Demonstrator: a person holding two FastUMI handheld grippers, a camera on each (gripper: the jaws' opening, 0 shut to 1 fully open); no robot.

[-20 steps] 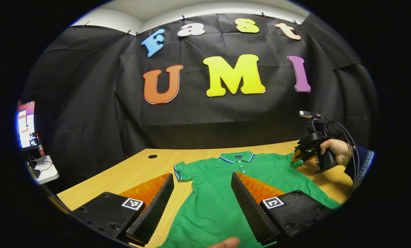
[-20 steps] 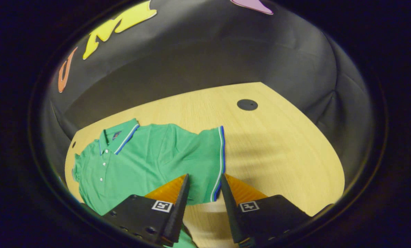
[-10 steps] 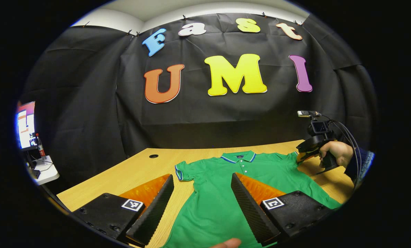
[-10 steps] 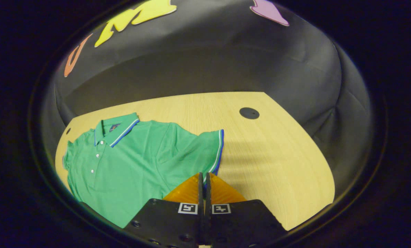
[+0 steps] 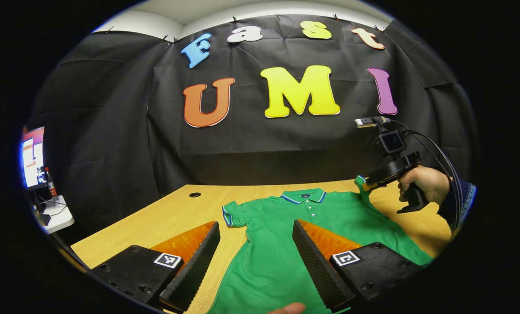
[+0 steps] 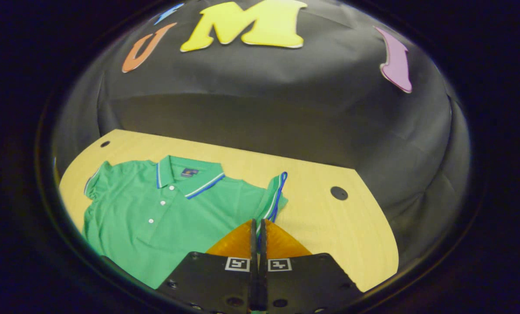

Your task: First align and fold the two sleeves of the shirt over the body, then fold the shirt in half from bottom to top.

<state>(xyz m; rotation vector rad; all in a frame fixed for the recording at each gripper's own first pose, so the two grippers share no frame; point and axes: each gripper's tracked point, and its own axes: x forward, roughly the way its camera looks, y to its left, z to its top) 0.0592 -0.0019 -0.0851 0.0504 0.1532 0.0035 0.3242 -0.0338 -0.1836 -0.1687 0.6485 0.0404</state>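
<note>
A green polo shirt (image 5: 281,244) (image 6: 164,222) with a blue-and-white trimmed collar lies flat on the wooden table (image 5: 164,218), collar toward the far wall. My right gripper (image 6: 257,224) is shut on the cuff of the shirt's right sleeve (image 6: 275,196) and holds it lifted off the table. In the left gripper view that gripper (image 5: 366,183) shows at the far right with a hand (image 5: 423,183) on its grip. My left gripper (image 5: 255,231) stands open above the shirt's lower body, nothing between its fingers. The shirt's left sleeve (image 5: 233,214) lies spread flat.
The table (image 6: 329,226) has a round cable hole near each far corner (image 5: 194,195) (image 6: 339,192). A monitor and a small white stand (image 5: 46,205) are off the table's left side. Bare wood lies to the left and right of the shirt.
My right gripper shut on the right sleeve's cuff, then rose and tilted up, lifting the sleeve off the table. My left gripper stayed open and hardly moved.
</note>
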